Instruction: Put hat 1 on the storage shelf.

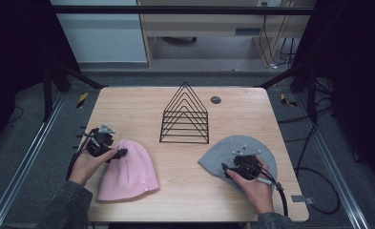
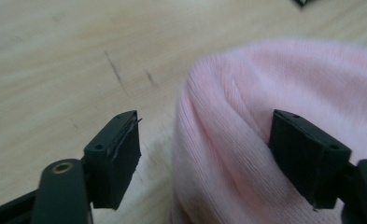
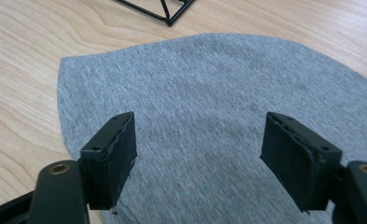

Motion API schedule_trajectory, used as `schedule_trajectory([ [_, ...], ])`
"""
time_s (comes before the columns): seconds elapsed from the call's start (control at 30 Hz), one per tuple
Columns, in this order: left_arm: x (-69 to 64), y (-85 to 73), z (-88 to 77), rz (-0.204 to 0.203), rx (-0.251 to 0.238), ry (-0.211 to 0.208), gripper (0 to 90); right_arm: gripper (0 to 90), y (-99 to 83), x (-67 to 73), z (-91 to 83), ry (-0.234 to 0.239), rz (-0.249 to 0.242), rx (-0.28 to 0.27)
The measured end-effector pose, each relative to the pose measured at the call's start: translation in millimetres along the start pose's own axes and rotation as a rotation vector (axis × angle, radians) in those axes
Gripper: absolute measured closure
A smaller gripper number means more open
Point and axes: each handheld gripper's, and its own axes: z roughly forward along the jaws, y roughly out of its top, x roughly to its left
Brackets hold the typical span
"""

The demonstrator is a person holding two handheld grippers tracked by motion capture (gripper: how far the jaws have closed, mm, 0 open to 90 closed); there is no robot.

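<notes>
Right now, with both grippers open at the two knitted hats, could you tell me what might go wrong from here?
1. The left gripper straddles only the raised edge of the pink ribbed knit hat; closing may pinch one layer, so the hat could slip or unfold.
2. The grey knit hat lies flat between the right gripper jaws; closing may skim it without catching fabric.
3. The black wire triangular rack stands close behind; a lifted hat could snag it.
</notes>
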Motion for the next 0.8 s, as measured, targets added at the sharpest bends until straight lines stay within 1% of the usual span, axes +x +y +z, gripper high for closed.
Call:
schedule_trajectory([
  [0.03, -0.5, -1.0, 2.1, 0.015, 0.016, -0.001, 26.6, 23.2, 0.2, 0.3, 0.4, 0.010, 0.012, 0.002],
  [0.07, -0.8, -1.6, 3.5, 0.017, 0.025, -0.017, 28.4, 23.1, 0.2, 0.2, 1.3, 0.017, 0.013, 0.003],
  [0.1, -0.6, -1.7, 3.6, 0.012, 0.020, -0.031, 30.4, 23.1, 0.0, 0.2, 1.9, 0.016, 0.004, 0.007],
  [0.17, -1.8, -0.9, 3.9, 0.016, 0.015, -0.035, 33.9, 23.1, 0.2, 2.0, 2.1, 0.018, -0.002, 0.008],
  [0.23, -3.2, -0.9, 6.1, 0.022, 0.026, -0.049, 37.4, 23.0, 1.1, 3.0, 1.4, 0.021, -0.006, 0.008],
  [0.27, -3.3, -1.5, 7.3, 0.020, 0.030, -0.063, 40.9, 23.0, 1.5, 3.3, 1.6, 0.019, -0.009, 0.006],
  [0.3, -3.1, -2.0, 7.9, 0.025, 0.038, -0.068, 44.1, 23.0, 1.7, 3.3, 1.7, 0.019, -0.011, 0.006],
  [0.37, -2.5, -3.2, 9.1, 0.014, 0.034, -0.082, 50.7, 23.1, 2.2, 3.4, 1.8, 0.019, -0.014, -0.003],
  [0.4, -2.0, -3.5, 9.1, 0.014, 0.036, -0.088, 54.2, 23.2, 2.7, 3.8, 1.5, 0.023, -0.009, -0.005],
  [0.47, -2.3, -4.0, 9.8, 0.017, 0.038, -0.092, 62.7, 23.5, 3.1, 3.8, 1.4, 0.018, -0.015, -0.007],
  [0.57, -4.7, -2.9, 8.4, 0.023, 0.033, -0.082, 71.4, 23.9, 2.9, 3.6, 1.2, 0.016, -0.018, -0.008],
  [0.6, -6.2, -2.3, 6.6, 0.032, 0.029, -0.070, 73.4, 24.1, 3.0, 3.6, 1.1, 0.014, -0.018, -0.008],
  [0.63, -6.2, -2.3, 6.6, 0.032, 0.029, -0.070, 74.6, 24.2, 3.0, 3.4, 0.9, 0.010, -0.019, -0.009],
  [0.7, -9.3, -1.4, 1.6, 0.045, 0.013, -0.055, 75.7, 24.5, 3.2, 3.3, 0.1, 0.006, -0.021, -0.013],
  [0.77, -12.1, -0.9, -3.9, 0.054, -0.008, -0.044, 76.0, 24.7, 3.6, 3.3, -1.2, 0.009, -0.019, -0.017],
  [0.8, -12.1, -0.9, -3.9, 0.054, -0.008, -0.044, 76.2, 24.7, 3.6, 3.3, -1.2, 0.009, -0.019, -0.017],
])
